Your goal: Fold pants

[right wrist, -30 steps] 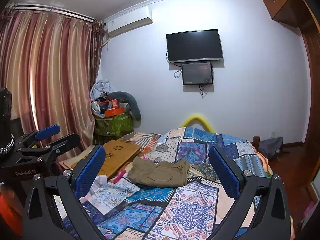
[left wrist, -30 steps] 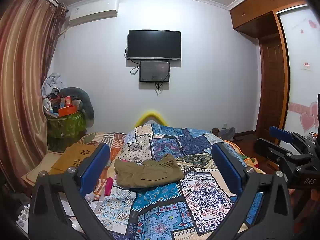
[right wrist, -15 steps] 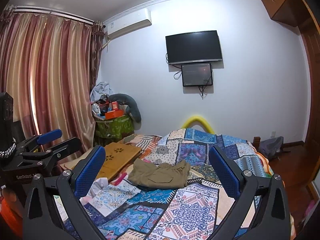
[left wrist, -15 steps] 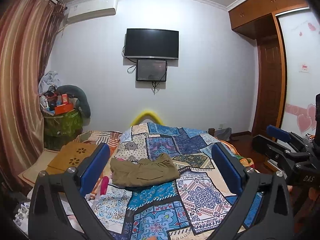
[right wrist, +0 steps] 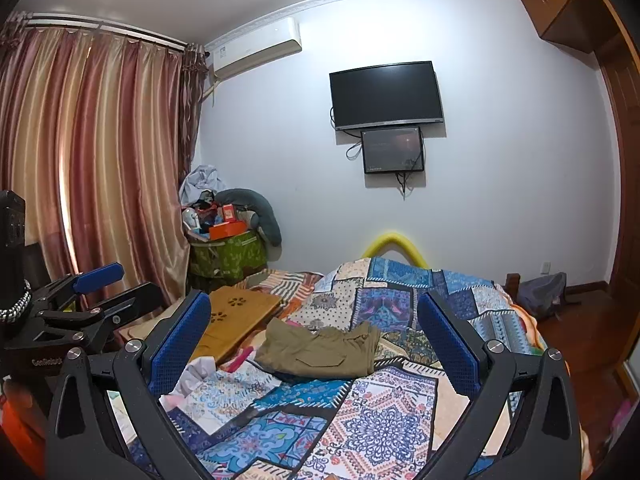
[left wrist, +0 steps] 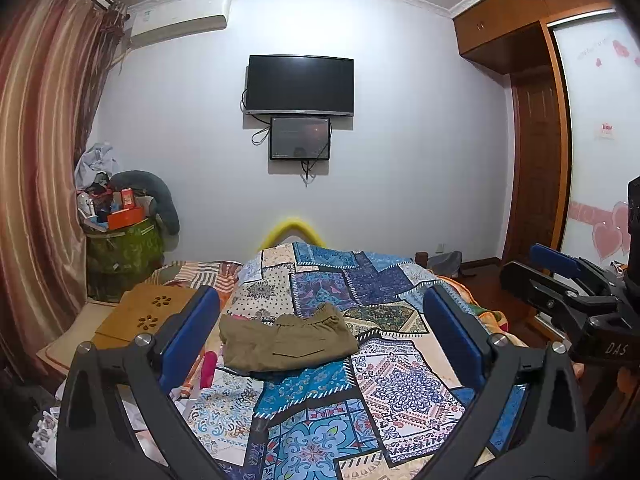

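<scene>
A: Both views have drifted a little since a second ago: the khaki pants (left wrist: pixel 286 342) sit slightly lower and further left between the left hand-held gripper (left wrist: pixel 320 332)'s fingers, and the folded bundle itself looks unchanged.

B: Where is it exactly?

A: Ahead of both tools, well apart from them, lying on the patchwork bedspread (left wrist: pixel 384 384). From the right hand-held gripper (right wrist: pixel 314 340) it shows just ahead and between the blue pads (right wrist: pixel 180 344), with the waistband end toward the right.

B: And the jaws?

A: Spread wide on both, nothing between them. The right hand-held gripper also shows at the right edge of the left view, held clear of the bed.

B: So how far along is the folding?

A: I judge it essentially done. The pants (right wrist: pixel 320 350) form a compact rectangle, several layers thick, pocket on top. Perhaps a tidy-up of the left edge is left, where the layers look a bit uneven.

B: Anything you can't make out?

A: The underside layers and how neatly the legs line up are hidden. A pink item (left wrist: pixel 207 368) just left of the bundle is partly behind the left pad; I can't tell what it is. The wooden lap desk (right wrist: pixel 236 314) further left is half covered by the finger too.
</scene>
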`<act>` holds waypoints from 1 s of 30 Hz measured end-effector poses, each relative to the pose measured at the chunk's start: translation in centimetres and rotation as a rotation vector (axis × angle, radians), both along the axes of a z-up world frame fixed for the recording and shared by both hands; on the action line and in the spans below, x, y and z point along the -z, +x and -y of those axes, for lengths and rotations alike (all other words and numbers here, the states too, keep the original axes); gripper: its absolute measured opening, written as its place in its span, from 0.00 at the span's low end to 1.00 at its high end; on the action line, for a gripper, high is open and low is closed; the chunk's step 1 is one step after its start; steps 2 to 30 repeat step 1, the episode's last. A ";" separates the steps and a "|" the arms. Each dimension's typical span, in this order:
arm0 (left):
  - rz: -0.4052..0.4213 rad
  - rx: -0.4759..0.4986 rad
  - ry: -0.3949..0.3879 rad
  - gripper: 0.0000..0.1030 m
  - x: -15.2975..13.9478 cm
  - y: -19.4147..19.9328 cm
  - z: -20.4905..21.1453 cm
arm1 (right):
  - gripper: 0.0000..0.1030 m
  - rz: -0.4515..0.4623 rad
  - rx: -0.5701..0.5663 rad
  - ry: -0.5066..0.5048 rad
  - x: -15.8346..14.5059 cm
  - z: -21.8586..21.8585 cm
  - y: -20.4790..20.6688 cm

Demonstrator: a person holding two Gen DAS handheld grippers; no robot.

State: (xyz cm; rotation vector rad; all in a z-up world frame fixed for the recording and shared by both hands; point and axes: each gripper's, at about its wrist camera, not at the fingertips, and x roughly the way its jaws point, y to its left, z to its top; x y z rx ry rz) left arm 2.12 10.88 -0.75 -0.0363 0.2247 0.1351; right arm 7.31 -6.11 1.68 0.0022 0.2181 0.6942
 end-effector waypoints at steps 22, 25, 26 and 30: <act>-0.002 -0.001 0.001 1.00 0.1 0.0 0.0 | 1.00 -0.001 -0.001 0.000 0.1 0.0 0.0; -0.002 -0.001 0.001 1.00 0.1 0.0 0.0 | 1.00 -0.001 -0.001 0.000 0.1 0.0 0.0; -0.002 -0.001 0.001 1.00 0.1 0.0 0.0 | 1.00 -0.001 -0.001 0.000 0.1 0.0 0.0; -0.002 -0.001 0.001 1.00 0.1 0.0 0.0 | 1.00 -0.001 -0.001 0.000 0.1 0.0 0.0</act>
